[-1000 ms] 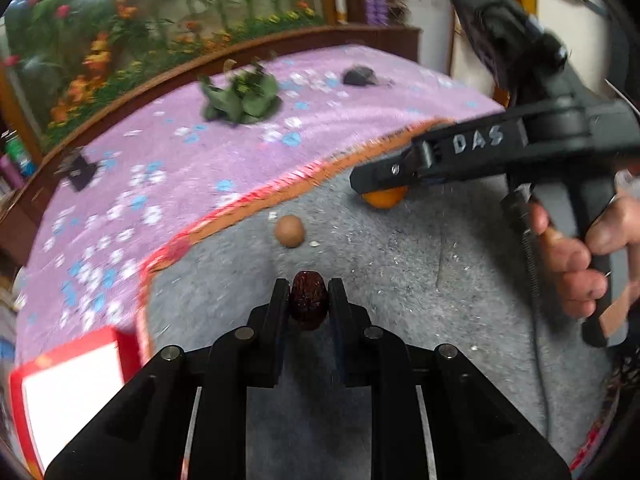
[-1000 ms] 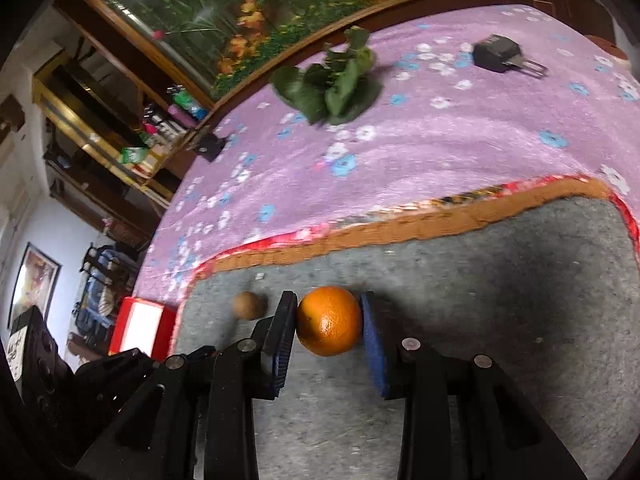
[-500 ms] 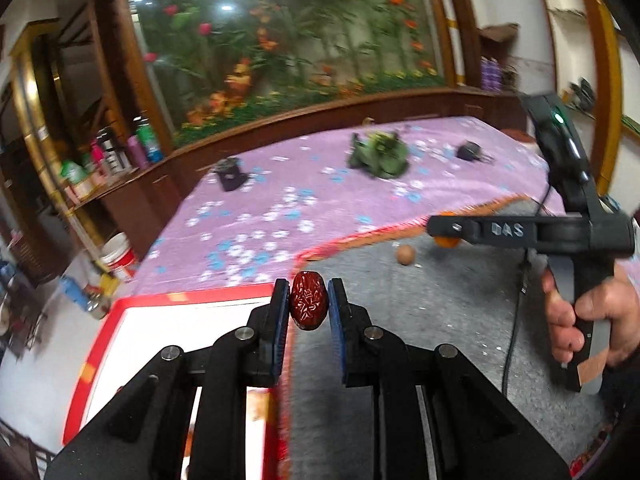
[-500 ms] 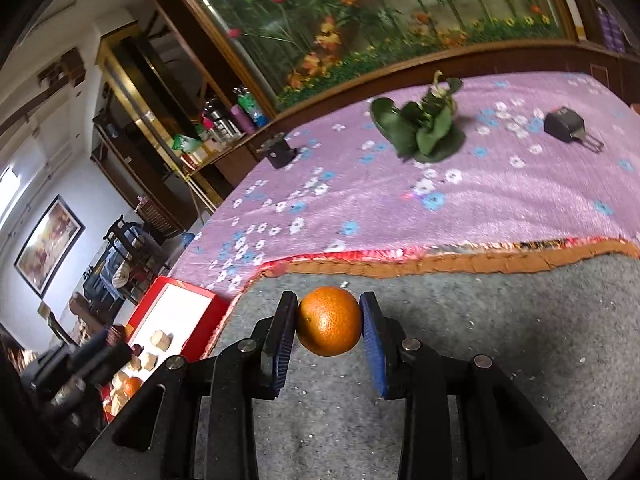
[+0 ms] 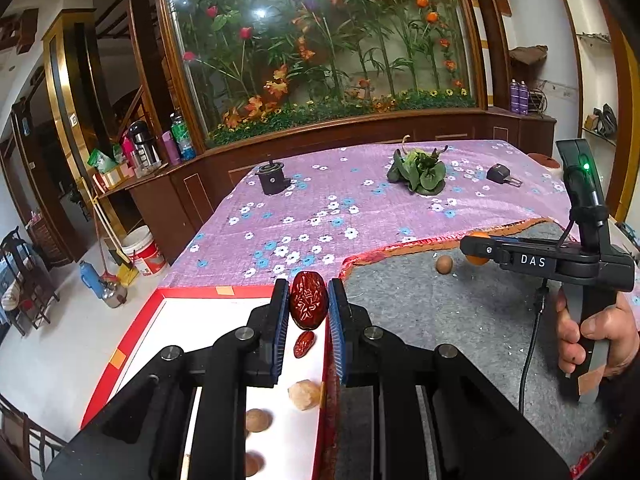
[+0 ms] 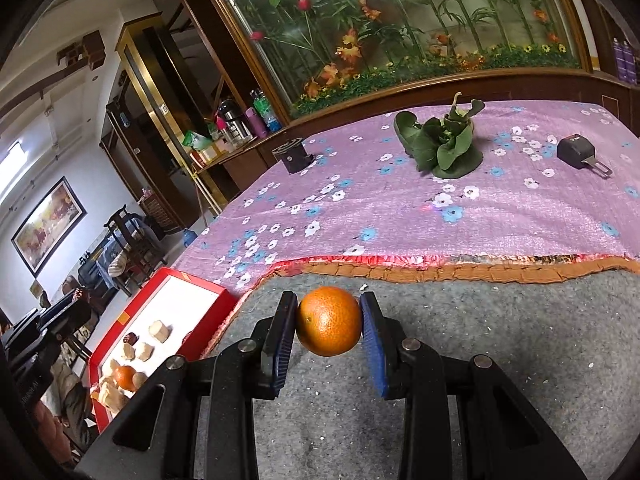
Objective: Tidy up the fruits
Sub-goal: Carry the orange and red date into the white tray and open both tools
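My left gripper [image 5: 308, 304] is shut on a wrinkled red date [image 5: 308, 300], held above the right side of the red-rimmed white tray [image 5: 160, 300]. In that tray lie another date [image 5: 304, 344], a pale lump [image 5: 305, 395] and round brown fruits [image 5: 258, 420]. My right gripper [image 6: 329, 322] is shut on an orange [image 6: 329, 321] above the grey mat [image 6: 500, 340]. In the left wrist view the right gripper [image 5: 476, 249], in a person's hand [image 5: 596, 336], hangs at the right with the orange [image 5: 477, 258] partly hidden behind its finger. A small brown fruit [image 5: 444, 265] rests on the mat [image 5: 460, 320].
The tray [image 6: 200, 284] holds several pale chunks, an orange and a date at the table's left edge. On the purple flowered cloth [image 5: 340, 208] lie a leafy green bunch [image 5: 420, 170], a black cylinder [image 5: 272, 178] and a black buckle [image 5: 502, 174]. A wooden ledge with bottles stands behind.
My left gripper carried the date left and up, from over the grey mat to over the tray. My right gripper lifted the orange a little and rolled level.
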